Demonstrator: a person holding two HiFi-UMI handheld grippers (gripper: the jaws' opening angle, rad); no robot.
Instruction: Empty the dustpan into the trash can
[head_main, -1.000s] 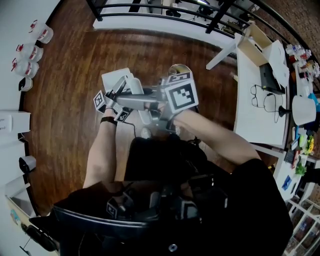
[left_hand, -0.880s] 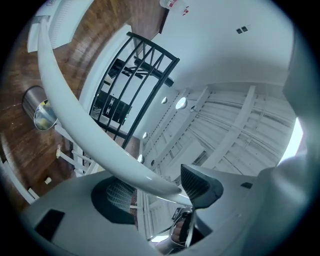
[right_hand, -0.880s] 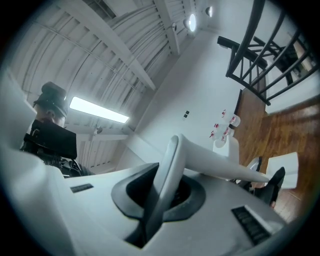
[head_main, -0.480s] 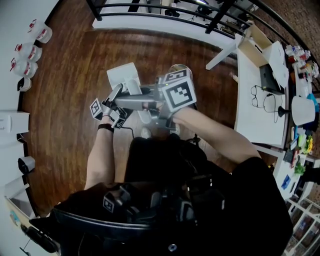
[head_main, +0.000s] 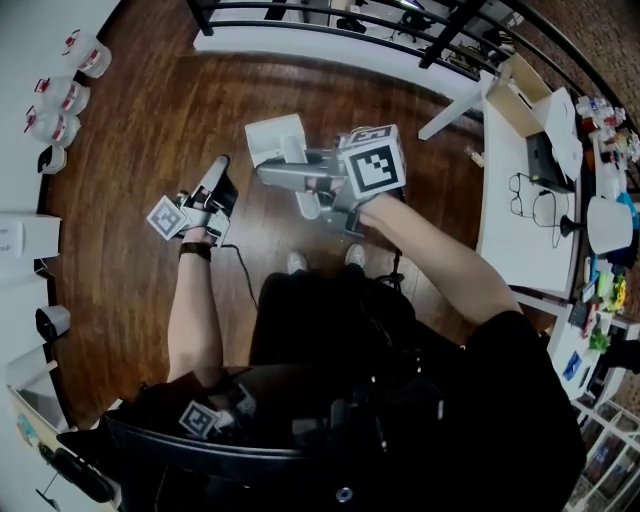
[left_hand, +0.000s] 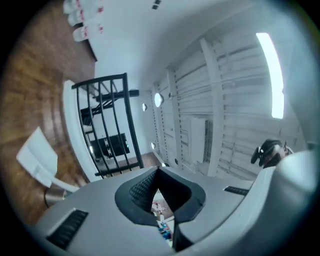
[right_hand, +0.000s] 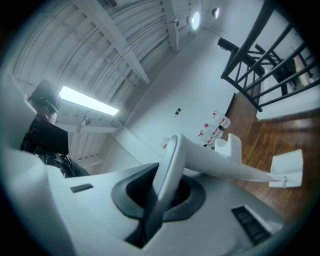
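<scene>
Nearest the head camera: black clothing, then two bare forearms reaching forward over a pair of pale shoes (head_main: 296, 262). Out to the left, well apart from everything else, the left tool (head_main: 219, 168) (left_hand: 158, 172) with its small marker cube, aimed toward the railing. Jaws just now closing there, pad against pad, with nothing between them.

In the middle, a little farther out, the right tool (head_main: 268, 173) (right_hand: 161, 190) under its large black-and-white marker cube. Clamped narrow on the looped end of the handle of the long-handled white plastic dustpan (right_hand: 215, 161) (head_main: 272, 140) (left_hand: 37, 156), with the loop standing upright between the dark pads. From that grip, a straight run of handle out to the flat white pan, held over the dark brown wooden floor (head_main: 130, 150). In the head view, pan just beyond the right tool's tip; from the left tool's side, low at the left and tilted.

Farther off, a black metal railing (head_main: 300, 12) on a white base. At far left, white bottles with red labels (head_main: 60, 100) along the wall. At far right, a white tabletop (head_main: 515, 255) carrying a pair of glasses (head_main: 525, 192).
</scene>
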